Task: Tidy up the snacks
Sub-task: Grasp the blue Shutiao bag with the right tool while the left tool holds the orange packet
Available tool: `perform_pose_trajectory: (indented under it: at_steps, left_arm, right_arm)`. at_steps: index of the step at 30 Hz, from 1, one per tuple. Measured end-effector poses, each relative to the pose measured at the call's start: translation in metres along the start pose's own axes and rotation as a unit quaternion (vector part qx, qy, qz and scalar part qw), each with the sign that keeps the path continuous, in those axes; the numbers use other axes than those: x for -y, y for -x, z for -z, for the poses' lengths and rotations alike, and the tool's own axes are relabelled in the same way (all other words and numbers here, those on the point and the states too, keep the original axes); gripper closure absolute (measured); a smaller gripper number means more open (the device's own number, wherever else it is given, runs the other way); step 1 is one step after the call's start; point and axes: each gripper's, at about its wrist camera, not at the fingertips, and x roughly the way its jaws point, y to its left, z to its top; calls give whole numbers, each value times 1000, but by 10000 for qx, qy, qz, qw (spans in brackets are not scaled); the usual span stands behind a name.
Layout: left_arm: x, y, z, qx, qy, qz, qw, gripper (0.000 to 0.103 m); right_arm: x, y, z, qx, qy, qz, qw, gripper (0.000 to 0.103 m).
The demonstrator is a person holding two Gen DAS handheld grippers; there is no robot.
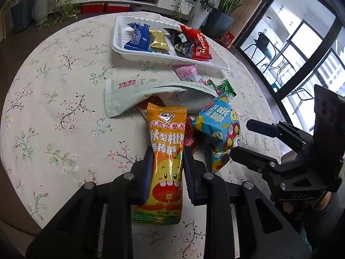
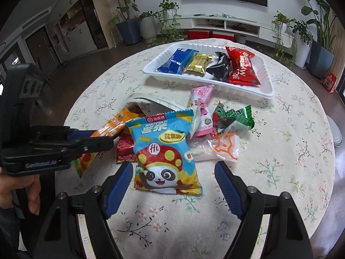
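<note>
My left gripper [image 1: 167, 157] is shut on an orange lollipop packet [image 1: 166, 151], which also shows in the right wrist view [image 2: 107, 129]. My right gripper [image 2: 173, 173] is open, its fingers on either side of a blue panda snack bag [image 2: 166, 153], seen in the left wrist view [image 1: 217, 127] too. A white tray [image 2: 267, 90] at the far side holds blue, gold, black and red packets. Loose on the table lie a white pouch [image 1: 138, 95], a pink packet [image 2: 201, 99], green packets [image 2: 235, 116], a red packet [image 2: 124, 149] and a clear orange-printed packet [image 2: 224, 146].
The round table has a floral cloth [image 1: 54, 108]. Potted plants [image 2: 148, 23], a low white cabinet [image 2: 237, 23] and red boxes stand behind it. A window [image 1: 301, 54] is at the right of the left wrist view. A hand [image 2: 19, 185] holds the left gripper.
</note>
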Motion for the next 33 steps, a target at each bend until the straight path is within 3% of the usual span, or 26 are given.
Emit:
perform_pose_trajectory:
  at_steps: [9, 22, 33]
  left_arm:
    - [-14, 9, 15, 126, 306, 112, 9994, 79]
    - [-14, 10, 17, 162, 309, 126, 9993, 79]
    - [-10, 11, 20, 166, 295, 186, 9993, 79]
  right_arm:
    - [-7, -22, -9, -199, 194, 6, 9996, 23]
    - [-6, -25, -7, -327, 83, -414, 9986, 53]
    - [0, -8, 5, -194, -191, -573, 9980, 65]
